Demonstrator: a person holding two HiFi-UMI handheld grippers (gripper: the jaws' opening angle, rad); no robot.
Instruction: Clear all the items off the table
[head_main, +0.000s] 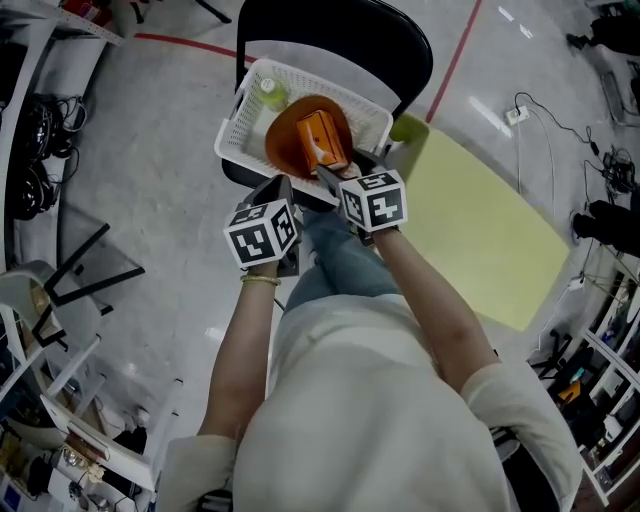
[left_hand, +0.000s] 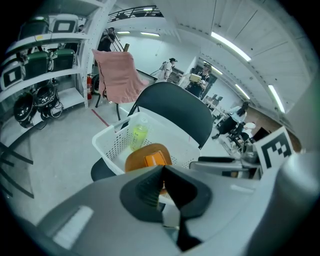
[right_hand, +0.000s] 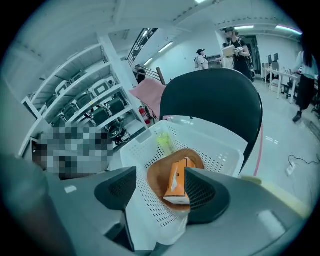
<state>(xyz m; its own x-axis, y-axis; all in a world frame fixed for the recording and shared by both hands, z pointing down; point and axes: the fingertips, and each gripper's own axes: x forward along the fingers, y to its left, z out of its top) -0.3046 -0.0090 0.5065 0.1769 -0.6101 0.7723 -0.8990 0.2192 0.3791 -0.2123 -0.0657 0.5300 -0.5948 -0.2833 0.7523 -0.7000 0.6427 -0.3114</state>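
A person stands over a white perforated basket (head_main: 238, 120) that sits on the seat of a black chair (head_main: 400, 40), holding a pair of marker-cubed tongs in each hand. The left tongs (left_hand: 162, 186) are clenched, pads pressed together with nothing between them, and hover just short of the basket's near rim. The right tongs (right_hand: 160, 189) are released, their pads standing well apart and gripping nothing. They hang over the basket's near edge, just beside the left pair.

Inside the basket lies a round orange-brown dish (head_main: 285, 140), and on it rests an orange carton (head_main: 322, 135), tilted on the dish. In the right gripper view the carton shows between the open pads, close against the right-hand one; whether it touches that pad cannot be told. A pale green bottle (head_main: 270, 93) lies behind the dish, towards the basket's far corner beside the chair back.

To the person's right, past the right forearm, stands the yellow-green desk (head_main: 480, 230), its near corner just beside the chair. Red lines cross the grey floor beyond the chair. Both gripper views show metal shelving with cases along a far wall, and a pink cloth draped over another chair.
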